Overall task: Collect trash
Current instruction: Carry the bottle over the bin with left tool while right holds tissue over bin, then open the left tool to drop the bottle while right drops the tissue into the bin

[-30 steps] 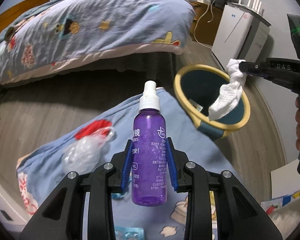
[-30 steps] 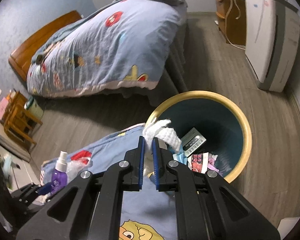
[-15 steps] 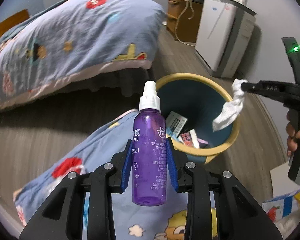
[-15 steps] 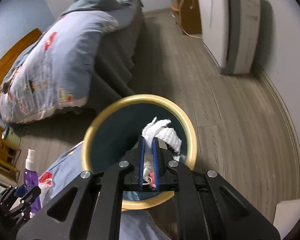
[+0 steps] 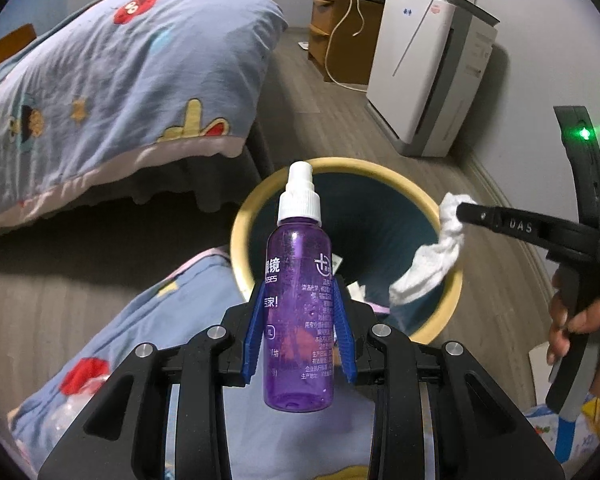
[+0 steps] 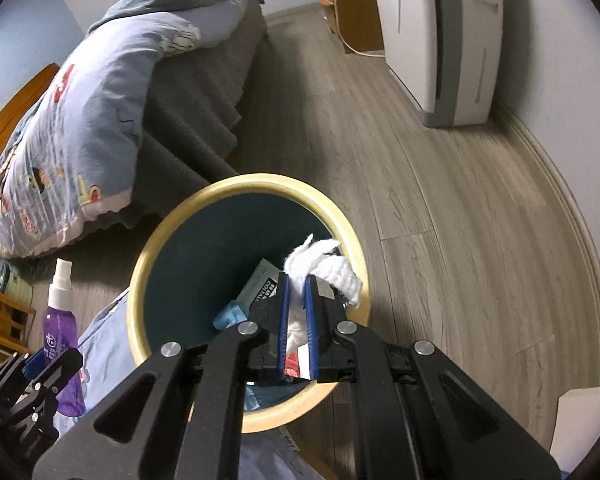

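**Two grippers loaded at the bin**

Both grippers carry trash. The left gripper [image 5: 299,322] clamps a purple bottle [image 5: 299,312] upright between its blue pads, white cap up. Just beyond it stands the bin [image 5: 454,280], yellow-rimmed, dark inside, with scraps at the bottom. Off to its right, the right gripper [image 6: 295,304] is pinched tight on a white tissue [image 6: 324,266], which hangs over the bin's mouth near the far rim. A hand [image 5: 580,320] grips that tool's handle. Under the left gripper lies a blue quilt [image 5: 140,320]; a bed [image 5: 100,80] stands farther ahead to its left, on the wood floor [image 6: 440,200].
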A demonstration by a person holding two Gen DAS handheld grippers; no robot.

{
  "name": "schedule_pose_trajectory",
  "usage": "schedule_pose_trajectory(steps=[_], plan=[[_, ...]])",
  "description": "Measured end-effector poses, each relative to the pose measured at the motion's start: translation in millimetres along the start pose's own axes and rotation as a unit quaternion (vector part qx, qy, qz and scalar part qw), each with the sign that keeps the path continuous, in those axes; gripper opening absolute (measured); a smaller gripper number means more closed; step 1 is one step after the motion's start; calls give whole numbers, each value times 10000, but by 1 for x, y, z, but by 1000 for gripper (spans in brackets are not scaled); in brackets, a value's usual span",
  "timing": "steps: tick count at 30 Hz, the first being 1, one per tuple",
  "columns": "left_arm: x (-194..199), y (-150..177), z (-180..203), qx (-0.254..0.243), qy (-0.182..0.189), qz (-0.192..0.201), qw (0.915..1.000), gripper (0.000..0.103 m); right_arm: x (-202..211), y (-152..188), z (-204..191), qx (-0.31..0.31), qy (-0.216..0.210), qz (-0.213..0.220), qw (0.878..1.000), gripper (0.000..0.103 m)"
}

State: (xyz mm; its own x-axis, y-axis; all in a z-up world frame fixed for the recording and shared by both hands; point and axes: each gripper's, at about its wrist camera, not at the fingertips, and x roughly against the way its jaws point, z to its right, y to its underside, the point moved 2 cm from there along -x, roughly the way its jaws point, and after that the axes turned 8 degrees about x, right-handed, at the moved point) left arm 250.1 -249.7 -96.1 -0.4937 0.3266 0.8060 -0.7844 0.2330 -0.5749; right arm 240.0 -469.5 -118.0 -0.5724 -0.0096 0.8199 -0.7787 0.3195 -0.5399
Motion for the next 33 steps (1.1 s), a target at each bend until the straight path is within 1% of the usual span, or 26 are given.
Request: schedule_pose_trajectory(steps=[5,11,14,17,24,25,26,27,28,29,31,32,33], plan=[[-20,-2,7,-45,-12,-126,9999,34,-9,2,4,-118,-12,-104,9999,8],[-42,2,19,-243,-56,-196,9995,34,-18,2,-5,-36,-84,-210,9997,8],[-50,4,18,-166,-20,-223,9996,34,-20,2,-10,91,-78,-240,9996,8],[-54,5,18,-131,39,-250,9996,34,-21,2,-11,120,-88,-230,9996,8],[-55,4,19,-199,-29,-186,9996,34,-20,1,-13,103,-178,-193,9996,9],[-54,3,18,-190,-24,-155,9997,34,-20,0,-13,120,-170,-185,9996,9],[-52,3,18,-181,-26,-136,9997,38,-20,0,-14,135,-168,-174,9996,10],[-49,3,18,-169,-40,-114,9998,41,-19,0,-14,146,-170,-165,9996,12],[-48,2,18,-160,-55,-92,9998,48,-19,0,-14,145,-173,-151,9996,21],[-45,2,17,-155,-66,-60,9998,51,-17,0,-15,135,-186,-126,9997,27],[-40,3,15,-174,-76,-35,9998,51,-15,-1,-16,134,-205,-78,9997,38],[-36,5,14,-187,-90,-16,9998,54,-12,-2,-17,143,-218,-23,9997,40],[-32,6,13,-193,-105,12,9998,56,-9,-3,-18,150,-237,23,9996,45]])
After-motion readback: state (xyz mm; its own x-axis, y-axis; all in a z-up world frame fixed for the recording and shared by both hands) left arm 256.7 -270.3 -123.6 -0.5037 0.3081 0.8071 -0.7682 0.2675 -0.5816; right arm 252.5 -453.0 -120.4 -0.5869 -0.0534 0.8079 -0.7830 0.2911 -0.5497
